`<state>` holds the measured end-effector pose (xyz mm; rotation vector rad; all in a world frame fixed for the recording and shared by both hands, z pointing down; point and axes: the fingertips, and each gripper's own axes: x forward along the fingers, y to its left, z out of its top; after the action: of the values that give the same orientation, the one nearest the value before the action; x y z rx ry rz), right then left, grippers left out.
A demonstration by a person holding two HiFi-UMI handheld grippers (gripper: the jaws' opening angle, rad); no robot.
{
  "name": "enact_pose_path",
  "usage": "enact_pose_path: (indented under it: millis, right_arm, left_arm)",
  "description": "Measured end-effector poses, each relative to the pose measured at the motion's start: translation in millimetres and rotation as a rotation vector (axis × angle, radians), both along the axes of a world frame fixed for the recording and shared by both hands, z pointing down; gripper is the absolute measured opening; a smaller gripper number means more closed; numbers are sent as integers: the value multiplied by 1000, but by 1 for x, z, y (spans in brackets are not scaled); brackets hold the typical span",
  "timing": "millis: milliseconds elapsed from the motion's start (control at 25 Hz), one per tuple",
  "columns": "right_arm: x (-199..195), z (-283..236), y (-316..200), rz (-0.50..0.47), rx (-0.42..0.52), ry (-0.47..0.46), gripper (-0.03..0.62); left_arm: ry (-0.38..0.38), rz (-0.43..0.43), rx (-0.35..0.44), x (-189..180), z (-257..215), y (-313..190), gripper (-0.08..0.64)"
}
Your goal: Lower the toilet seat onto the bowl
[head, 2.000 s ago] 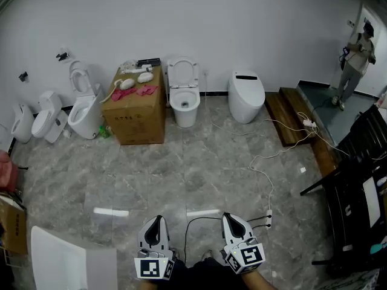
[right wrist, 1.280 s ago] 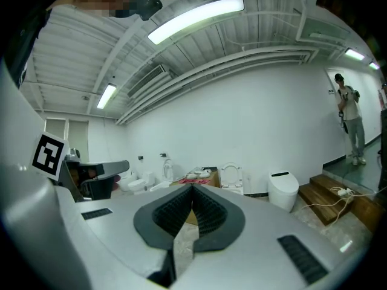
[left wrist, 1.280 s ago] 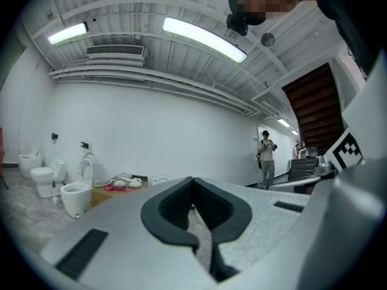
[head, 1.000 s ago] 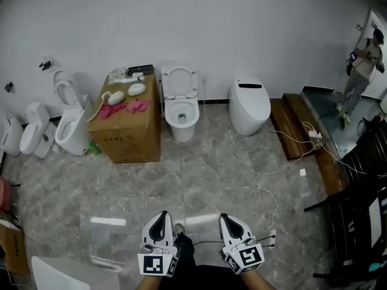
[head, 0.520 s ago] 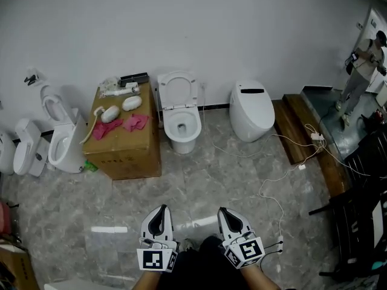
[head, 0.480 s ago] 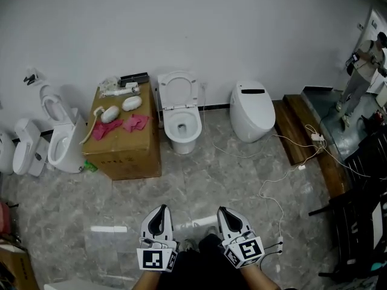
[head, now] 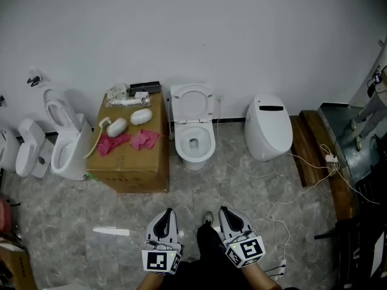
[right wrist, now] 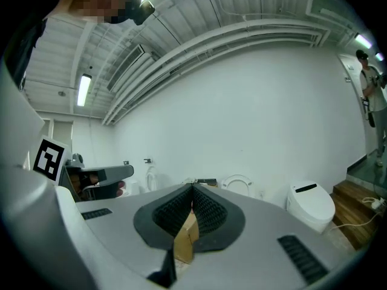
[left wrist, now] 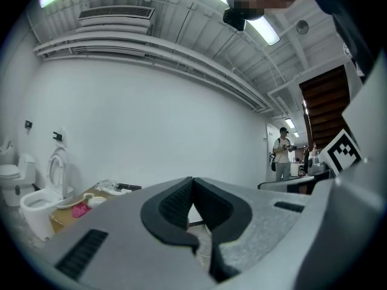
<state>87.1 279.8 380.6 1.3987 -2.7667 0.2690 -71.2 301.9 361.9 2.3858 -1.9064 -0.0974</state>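
Both grippers hang low at the near edge of the head view, side by side over the floor point(head: 121, 210). The left gripper point(head: 169, 211) has its jaws pressed together with nothing between them. The right gripper point(head: 222, 209) is likewise closed and empty. The toilet point(head: 195, 151) stands far ahead against the wall point(head: 242, 41), well apart from both grippers, with its seat point(head: 192, 101) raised upright. A box point(head: 130, 159) sits just left of it, and a lidded toilet point(head: 269, 135) stands to its right.

White toilet point(head: 195, 156), brown cardboard box point(head: 130, 168), pink cloths point(head: 145, 139), grey marbled floor point(head: 242, 189)
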Motion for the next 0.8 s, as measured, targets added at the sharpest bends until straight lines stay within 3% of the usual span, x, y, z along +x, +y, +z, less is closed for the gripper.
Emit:
enact_pose_path:
  millis: [400,800]
  right_arm:
    - [-5,-14,-199,-108,-2,47,26]
    - [-6,-6,-360,-91,-15,70,26]
  left_arm:
    - [22,12,-35,10,-3,-191,9]
    - [-27,-48,-99,-19,10,-340,9]
